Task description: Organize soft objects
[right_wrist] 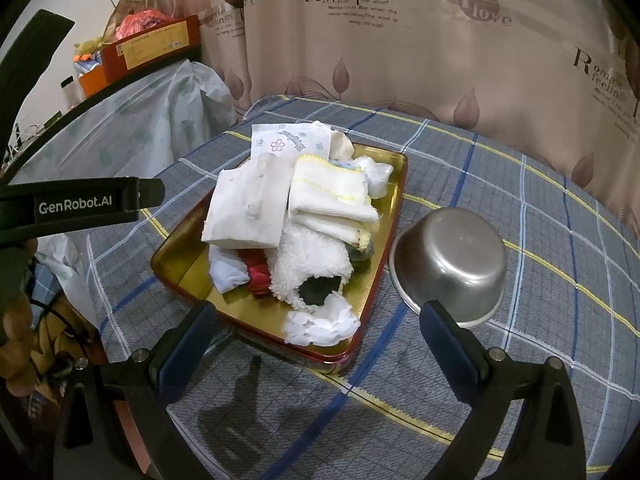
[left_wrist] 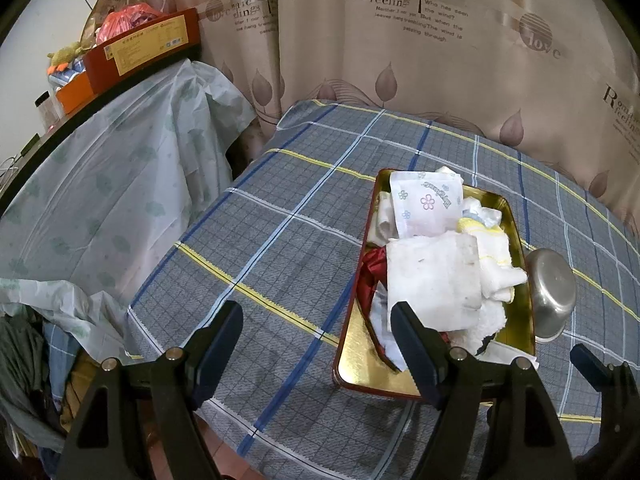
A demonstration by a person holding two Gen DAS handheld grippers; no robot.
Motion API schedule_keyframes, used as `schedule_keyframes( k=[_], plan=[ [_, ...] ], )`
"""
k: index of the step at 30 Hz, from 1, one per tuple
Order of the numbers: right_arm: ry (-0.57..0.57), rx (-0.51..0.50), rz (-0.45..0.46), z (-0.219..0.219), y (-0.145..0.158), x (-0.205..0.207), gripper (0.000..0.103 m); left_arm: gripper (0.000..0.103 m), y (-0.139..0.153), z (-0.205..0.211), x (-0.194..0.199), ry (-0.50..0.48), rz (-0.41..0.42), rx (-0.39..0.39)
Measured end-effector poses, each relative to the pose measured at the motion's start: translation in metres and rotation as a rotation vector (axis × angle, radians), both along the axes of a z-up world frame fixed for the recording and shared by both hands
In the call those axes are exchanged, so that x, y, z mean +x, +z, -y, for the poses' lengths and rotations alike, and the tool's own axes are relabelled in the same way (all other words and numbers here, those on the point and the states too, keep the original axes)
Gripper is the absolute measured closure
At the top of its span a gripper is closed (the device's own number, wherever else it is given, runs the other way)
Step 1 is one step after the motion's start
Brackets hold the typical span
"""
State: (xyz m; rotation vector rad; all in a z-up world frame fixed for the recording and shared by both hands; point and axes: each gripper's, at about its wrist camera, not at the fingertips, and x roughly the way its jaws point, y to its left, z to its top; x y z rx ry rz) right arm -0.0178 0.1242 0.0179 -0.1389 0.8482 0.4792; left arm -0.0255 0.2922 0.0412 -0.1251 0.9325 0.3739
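A gold-lined tray (right_wrist: 180, 258) with a red outer rim sits on the desk (right_wrist: 500, 360), which is covered by a grey checked cloth with blue, white and yellow lines. The tray lies toward the middle of the desk, its long sides running from the near edge toward the far edge by the curtain (right_wrist: 440, 60).

The soft things are heaped inside the tray. A folded white cloth (right_wrist: 250, 206) lies on top at the left side of the heap, and a white towel with yellow trim (right_wrist: 332, 196) rests just beside it on the right. Behind them, at the tray's far end, a flat white packet printed with flowers (right_wrist: 290, 140) leans on the pile. A fluffy white piece (right_wrist: 310, 268) lies lower, toward the near end, with a red fabric (right_wrist: 258, 274) tucked beside it and a white lacy piece (right_wrist: 320, 324) at the near right corner of the tray.

A steel bowl (right_wrist: 450, 262) rests upside down on the desk, touching or just beside the tray's right long side.

The left tool (left_wrist: 316, 356) hangs over the near left part of the desk with its fingers spread wide and nothing between them; its right finger overlaps the tray's near end in the left wrist view. The right tool (right_wrist: 316, 354) hovers near the tray's near end, also spread wide and holding nothing.
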Motion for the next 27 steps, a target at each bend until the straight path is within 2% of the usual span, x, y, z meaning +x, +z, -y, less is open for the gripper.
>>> schedule_keyframes(
  k=[10, 17, 24, 27],
  plan=[
    [0.0, -0.002, -0.001, -0.0008, -0.0027, -0.0017, 0.003, 0.025, -0.0013, 0.0017, -0.0011, -0.02, 0.006, -0.004],
    [-0.001, -0.001, -0.003, -0.0007, -0.0033, -0.0018, 0.003, 0.025, 0.0014, 0.0063, -0.0031, -0.026, 0.033, 0.023],
    [0.002, 0.001, -0.001, -0.0004, -0.0033, -0.0022, 0.003, 0.025, 0.0006, 0.009, -0.0033, -0.038, 0.03, 0.035],
    [0.004, 0.002, -0.002, -0.0006, -0.0041, -0.003, 0.003, 0.025, 0.0006, 0.0087, -0.0013, -0.015, 0.019, 0.061]
  ],
)
